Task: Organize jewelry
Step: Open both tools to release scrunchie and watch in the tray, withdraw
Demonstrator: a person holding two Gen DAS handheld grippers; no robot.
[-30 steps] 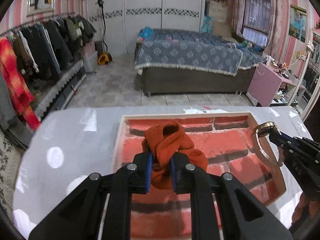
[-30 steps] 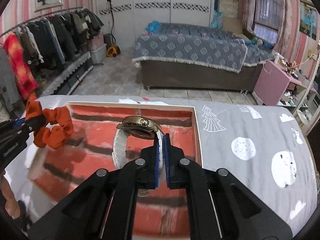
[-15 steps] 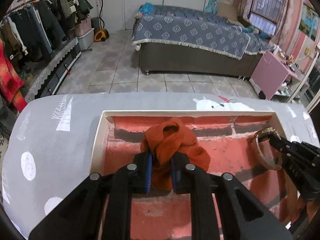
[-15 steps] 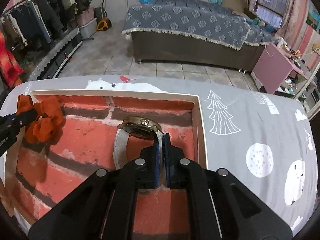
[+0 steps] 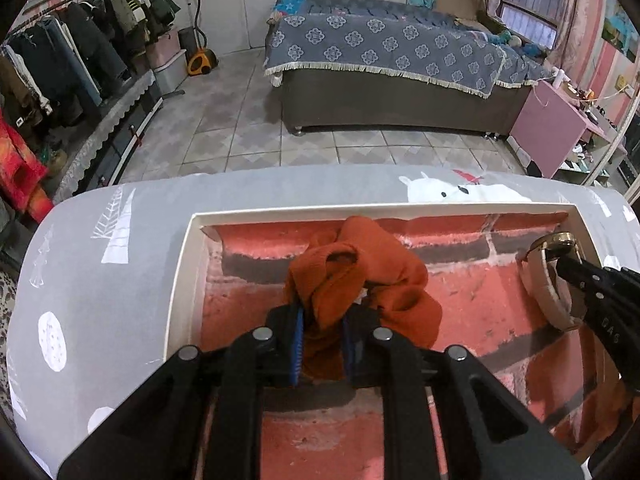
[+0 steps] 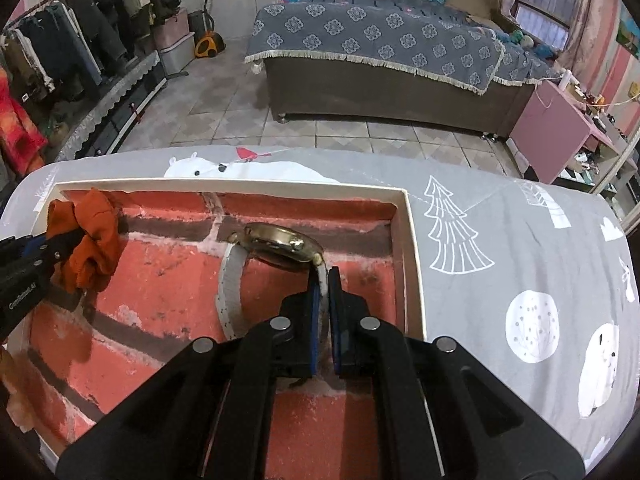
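Orange scrunchie [image 5: 360, 280]: soft knit fabric, bunched, hanging over the far-left part of the box floor, close to the far wall; whether its lower folds touch the floor I cannot tell.
Left gripper [image 5: 322, 342]: fingers closed on a fold of the scrunchie, blue pads pressed into the cloth on both sides.
Watch [image 6: 280, 242]: gold case uppermost and tilted, pale strap looping down beneath it, over the far-right part of the box, near the right wall.
Right gripper [image 6: 325, 316]: fingers clamped on the strap just beside the case, only a thin strip of strap between the pads.
Box [image 6: 410, 248]: shallow, white-rimmed, brick-pattern lining, standing on the bench [image 6: 520, 264] with its grey printed cloth, near the far edge.
Step in hand: by my reading, both pieces are being lowered into the box, one toward each far corner.
Risk, watch: the hold is thin and off to one side of a heavy case; it could swing or slip and knock the right wall or land face down.
Risk, scrunchie: fabric may cling to the pads on release and get dragged back out.
Risk, box: it looks light, and a nudge on a wall might slide it toward the bench's far edge.
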